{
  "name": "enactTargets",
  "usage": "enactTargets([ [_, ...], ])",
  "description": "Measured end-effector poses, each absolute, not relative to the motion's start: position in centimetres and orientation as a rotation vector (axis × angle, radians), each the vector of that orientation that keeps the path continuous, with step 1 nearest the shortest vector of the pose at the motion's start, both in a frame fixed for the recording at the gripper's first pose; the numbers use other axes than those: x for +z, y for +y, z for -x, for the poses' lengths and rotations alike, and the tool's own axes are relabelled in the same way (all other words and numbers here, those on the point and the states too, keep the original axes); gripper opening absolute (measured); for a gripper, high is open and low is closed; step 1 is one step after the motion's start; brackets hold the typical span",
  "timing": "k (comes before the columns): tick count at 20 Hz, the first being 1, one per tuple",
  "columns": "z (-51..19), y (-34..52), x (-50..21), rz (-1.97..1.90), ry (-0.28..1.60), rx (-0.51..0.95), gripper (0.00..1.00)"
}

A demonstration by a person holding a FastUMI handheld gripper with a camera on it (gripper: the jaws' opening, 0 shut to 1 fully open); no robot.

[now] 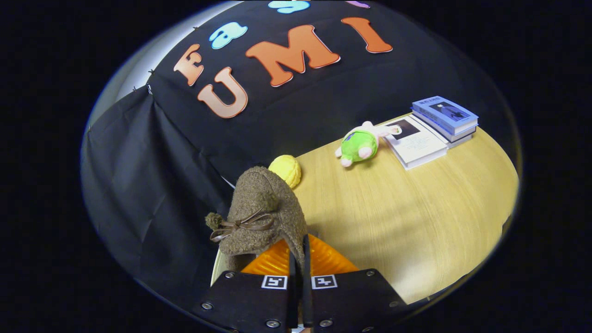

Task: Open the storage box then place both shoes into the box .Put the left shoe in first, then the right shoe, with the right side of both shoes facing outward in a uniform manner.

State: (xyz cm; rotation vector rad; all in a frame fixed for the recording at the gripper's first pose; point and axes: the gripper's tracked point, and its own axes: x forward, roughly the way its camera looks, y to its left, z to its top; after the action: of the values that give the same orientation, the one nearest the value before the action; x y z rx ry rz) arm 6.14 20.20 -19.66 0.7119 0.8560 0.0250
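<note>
Wide wooden table (416,208), pale and grained, spreading out beyond the fingers and away toward the black cloth wall (152,175) of the booth. Hanging in folds behind and beside the table, that cloth.

Held up just ahead of the gripper (299,259): a brown fuzzy shoe (263,208), woolly in texture, tilted with its closed end pointing up and away toward the cloth. Thin brown bow (240,225) tied across its side, with a small fuzzy pompom (213,221) at the end of the lace. Ridged orange sole (277,261) showing beneath the woolly upper, right where the fingers meet it. Jaws drawn narrow, almost together, pinching the edge of the shoe between them. Shoe lifted clear of the table surface, near its corner beside the cloth.

Far across the table, well apart from the shoe: stack of books (446,118) with a blue cover on top, lying flat close to the cloth. Just beside it, touching or nearly so, a white book (416,141) lying flat with a dark picture on its cover.

Next to the white book, green plush toy (360,145) with pale pink limbs, lying on its side.

Smallest, a yellow ridged ball (286,170) on the table, directly behind the shoe and partly hidden by it.
</note>
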Motion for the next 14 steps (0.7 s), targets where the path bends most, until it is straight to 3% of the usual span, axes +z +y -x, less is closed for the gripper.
enactTargets([
  [7,-6.8,27.1,-20.4,-0.676,0.924,0.092,0.05],
  [14,-6.9,29.6,-20.5,-0.675,0.93,0.048,0.05],
])
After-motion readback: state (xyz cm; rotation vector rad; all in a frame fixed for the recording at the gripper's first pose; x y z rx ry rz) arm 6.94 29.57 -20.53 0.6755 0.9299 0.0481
